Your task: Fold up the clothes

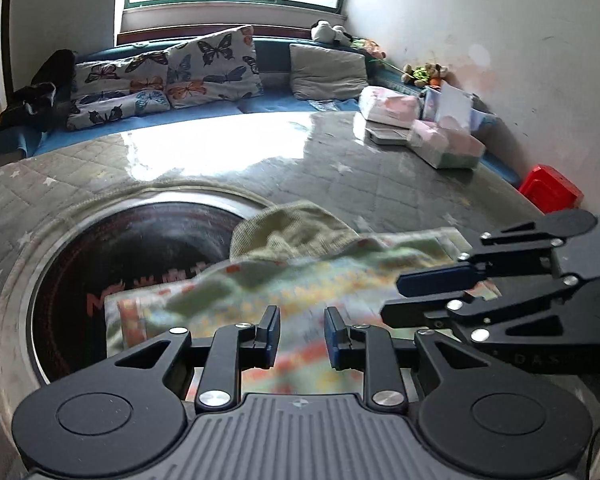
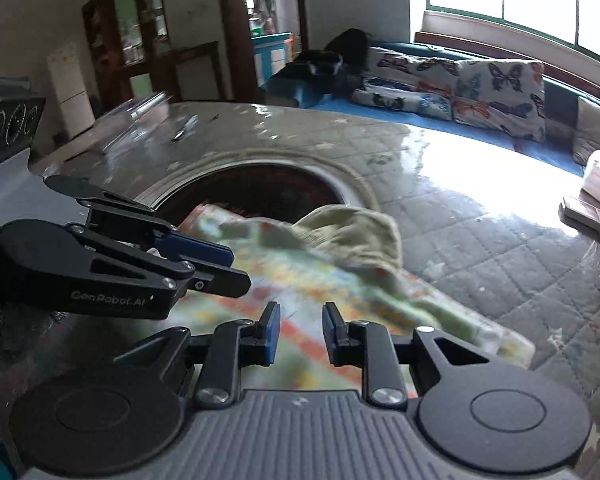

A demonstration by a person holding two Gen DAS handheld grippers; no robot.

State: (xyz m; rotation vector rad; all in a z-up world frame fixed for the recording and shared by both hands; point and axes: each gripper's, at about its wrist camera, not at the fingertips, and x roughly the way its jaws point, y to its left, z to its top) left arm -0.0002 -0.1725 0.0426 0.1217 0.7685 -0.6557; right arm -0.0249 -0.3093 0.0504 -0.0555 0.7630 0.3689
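Note:
A small patterned garment (image 1: 236, 304) in pale green, orange and yellow lies on the table, partly over a round dark inset. Its ribbed olive-green part (image 1: 292, 232) is bunched at the far end. It also shows in the right wrist view (image 2: 340, 292). My left gripper (image 1: 302, 338) is open and empty just above the garment's near edge. My right gripper (image 2: 300, 334) is open and empty over the same edge. In the left wrist view the right gripper (image 1: 404, 292) comes in from the right. In the right wrist view the left gripper (image 2: 236, 268) comes in from the left.
The table has a grey quilted cover (image 1: 340, 176) under glossy plastic and a round dark inset (image 1: 140, 248). Pink packages (image 1: 448, 142) and boxes stand at its far right. A blue bench with butterfly cushions (image 1: 212, 68) runs under the window. A red stool (image 1: 550, 188) stands right.

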